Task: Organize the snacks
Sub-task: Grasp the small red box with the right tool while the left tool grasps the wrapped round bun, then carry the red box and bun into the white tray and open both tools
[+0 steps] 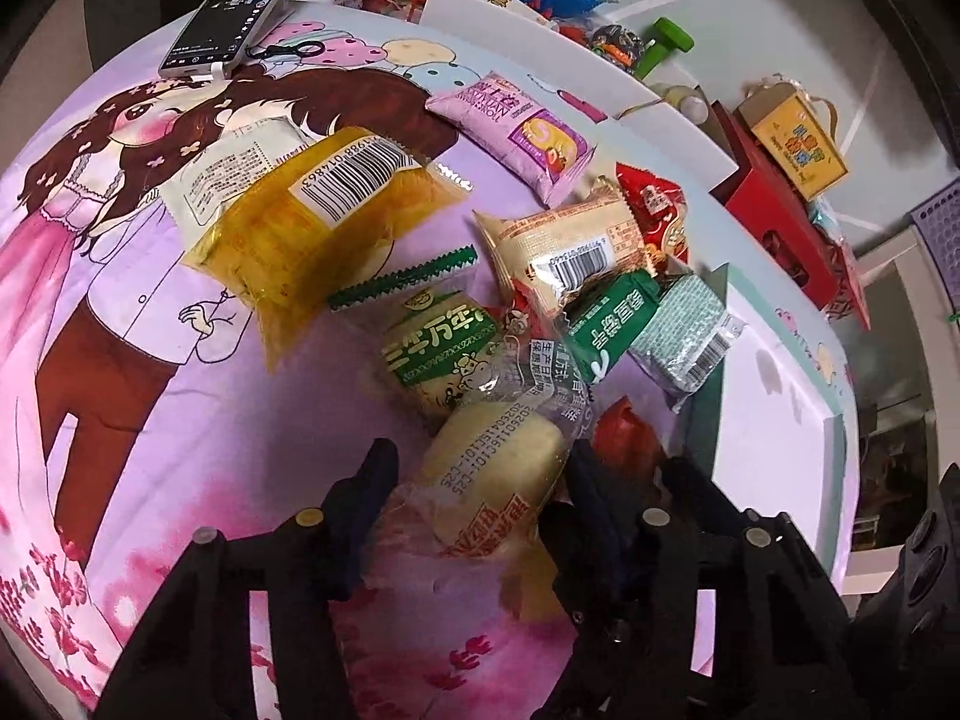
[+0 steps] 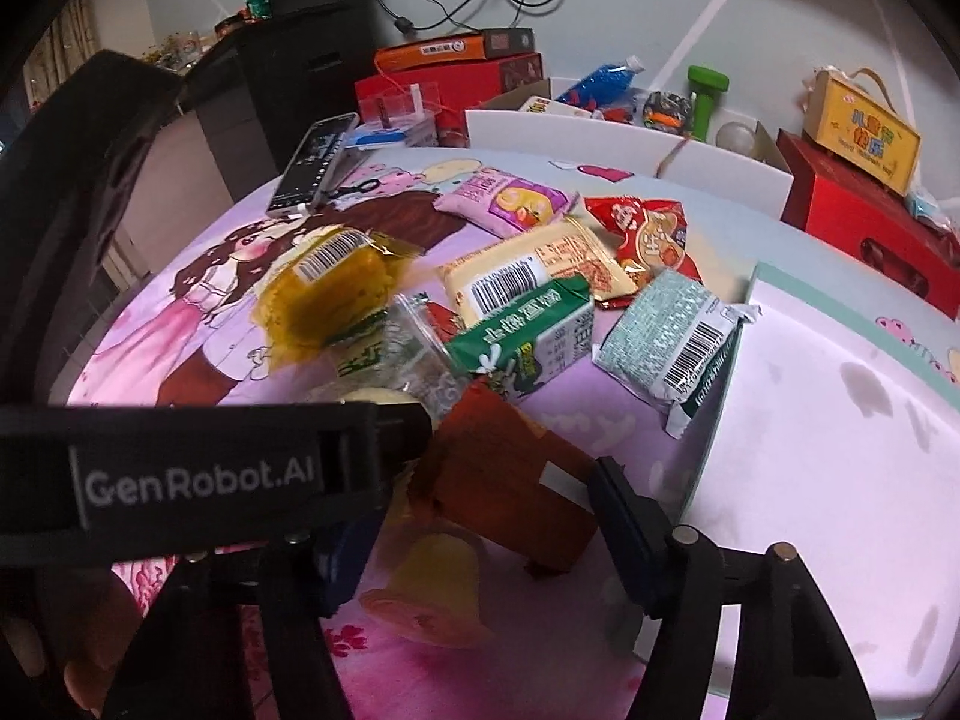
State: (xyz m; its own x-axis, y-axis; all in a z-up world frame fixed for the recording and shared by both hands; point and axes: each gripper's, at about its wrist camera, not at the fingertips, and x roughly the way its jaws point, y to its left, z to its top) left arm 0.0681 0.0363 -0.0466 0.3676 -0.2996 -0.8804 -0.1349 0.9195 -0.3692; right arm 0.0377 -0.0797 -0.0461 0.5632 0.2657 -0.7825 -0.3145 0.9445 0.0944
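Bracketing a pale bun packet [image 1: 492, 480] with left gripper [image 1: 474, 480] jaws wide, not yet closing; straddling an orange packet [image 2: 510, 474] with right gripper [image 2: 480, 516] jaws wide too. Leaving most snacks [image 1: 558, 252] scattered mid-desk [image 1: 180, 420], sorting barely beginning.

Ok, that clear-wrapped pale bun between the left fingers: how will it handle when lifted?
The pale bun is probably soft and light, so a hard squeeze may squash it. Its clear crinkly wrapper looks slick and loose; the left gripper might catch only film, letting it sag.
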